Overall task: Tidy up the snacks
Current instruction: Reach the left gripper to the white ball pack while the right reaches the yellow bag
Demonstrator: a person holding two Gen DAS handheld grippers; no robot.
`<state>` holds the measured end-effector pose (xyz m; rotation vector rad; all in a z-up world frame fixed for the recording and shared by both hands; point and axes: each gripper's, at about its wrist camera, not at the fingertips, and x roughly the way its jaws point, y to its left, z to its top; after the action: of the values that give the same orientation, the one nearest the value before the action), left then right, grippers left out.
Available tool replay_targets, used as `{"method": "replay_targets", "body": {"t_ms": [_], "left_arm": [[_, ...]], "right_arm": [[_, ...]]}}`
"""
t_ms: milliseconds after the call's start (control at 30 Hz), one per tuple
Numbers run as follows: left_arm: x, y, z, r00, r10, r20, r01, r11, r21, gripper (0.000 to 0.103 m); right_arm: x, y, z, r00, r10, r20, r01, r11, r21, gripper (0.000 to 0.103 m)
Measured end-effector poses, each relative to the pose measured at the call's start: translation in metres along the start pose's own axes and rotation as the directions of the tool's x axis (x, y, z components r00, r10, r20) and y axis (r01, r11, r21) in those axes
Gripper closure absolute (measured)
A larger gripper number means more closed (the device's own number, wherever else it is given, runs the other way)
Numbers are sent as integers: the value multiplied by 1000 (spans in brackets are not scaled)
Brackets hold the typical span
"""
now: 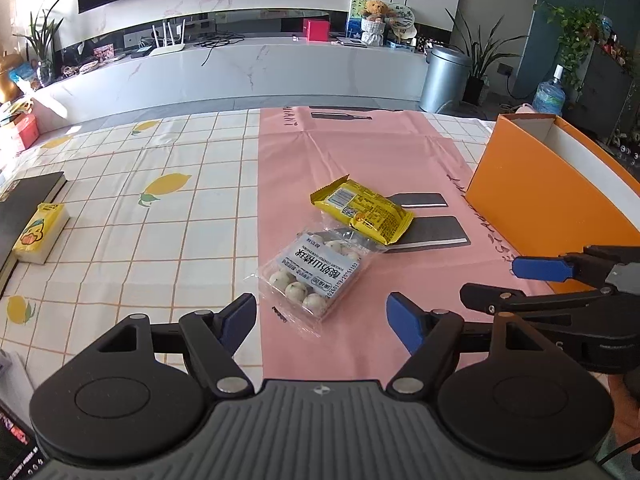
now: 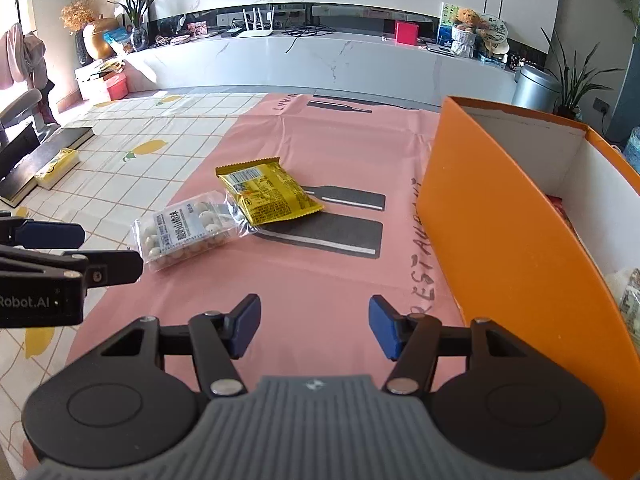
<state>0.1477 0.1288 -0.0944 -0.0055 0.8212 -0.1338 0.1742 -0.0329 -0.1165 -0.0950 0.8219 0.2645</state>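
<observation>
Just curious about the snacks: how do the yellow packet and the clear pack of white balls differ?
The yellow packet is opaque foil and flat; the clear pack shows round white balls inside and is bulkier. The yellow packet's edge overlaps the clear pack, farther from the cameras. Both lie on the pink mat, untouched.

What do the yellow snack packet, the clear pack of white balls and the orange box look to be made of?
Yellow snack packet: glossy printed film, probably plastic or foil laminate, with crimped serrated ends.
Clear pack: thin transparent plastic; the white balls show through, and it glints.
Orange box: likely matte cardboard, with a white inner face and a torn rim.
</observation>
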Motion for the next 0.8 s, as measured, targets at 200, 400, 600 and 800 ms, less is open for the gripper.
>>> {"method": "replay_targets", "body": {"t_ms": [200, 400, 600, 800], "left_arm": [[23, 2, 10, 1000, -2, -11, 3, 996, 91, 15], [45, 5, 17, 999, -22, -49, 32, 980, 199, 14], [60, 2, 21, 997, -43, -70, 60, 960, 274, 14], [73, 5, 24, 993, -56, -105, 79, 971, 227, 14]], "right_arm": [[25, 1, 20, 1000, 27, 9, -27, 999, -46, 45], [40, 5, 40, 994, 106, 35, -102, 989, -111, 36], [61, 14, 61, 986, 161, 48, -150, 973, -177, 28], [94, 14, 78, 982, 191, 13, -186, 970, -159, 26]]}}
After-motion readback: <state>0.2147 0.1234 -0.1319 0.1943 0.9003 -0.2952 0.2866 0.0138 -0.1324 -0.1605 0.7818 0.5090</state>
